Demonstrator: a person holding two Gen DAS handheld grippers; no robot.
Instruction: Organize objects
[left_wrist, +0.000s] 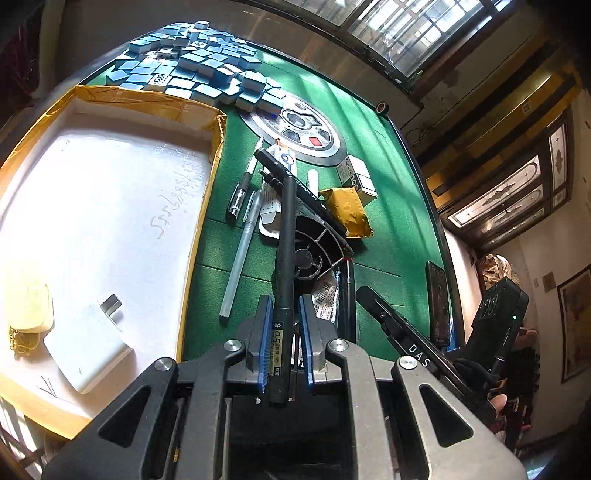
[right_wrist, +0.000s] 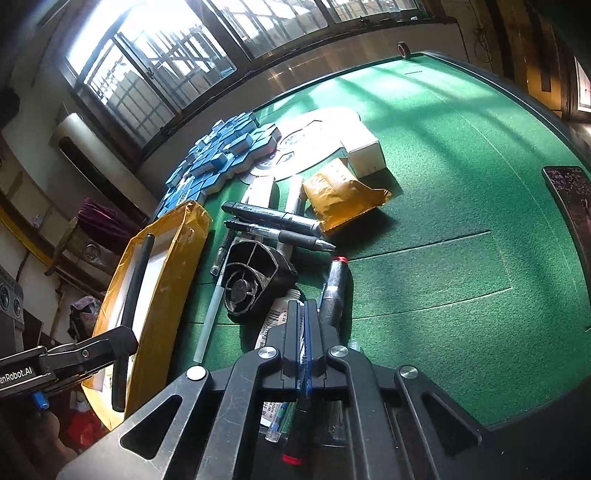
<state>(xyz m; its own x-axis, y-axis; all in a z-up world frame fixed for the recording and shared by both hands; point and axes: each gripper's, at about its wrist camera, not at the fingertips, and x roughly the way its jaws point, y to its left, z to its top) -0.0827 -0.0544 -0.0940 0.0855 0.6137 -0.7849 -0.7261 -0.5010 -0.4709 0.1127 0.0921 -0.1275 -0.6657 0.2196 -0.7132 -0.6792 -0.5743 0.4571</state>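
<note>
My left gripper (left_wrist: 283, 306) is shut on a black 0.5 gel pen (left_wrist: 286, 236) and holds it above the pile of pens, right of the yellow-taped white foam box (left_wrist: 110, 192). The same pen (right_wrist: 135, 291) shows in the right wrist view, over the box (right_wrist: 162, 258). My right gripper (right_wrist: 304, 314) is shut with its pads together, low over the green table among pens, next to a silver pen with a red ring (right_wrist: 334, 284). A black plastic holder (right_wrist: 255, 280) lies by the pens (right_wrist: 280, 221).
Blue mahjong tiles (left_wrist: 192, 62) are heaped at the far side. A yellow padded packet (right_wrist: 341, 192) and a white carton (right_wrist: 364, 149) lie past the pens. A phone (right_wrist: 570, 199) lies at the right. The box holds a white charger (left_wrist: 92, 339) and a pale tag (left_wrist: 27, 306).
</note>
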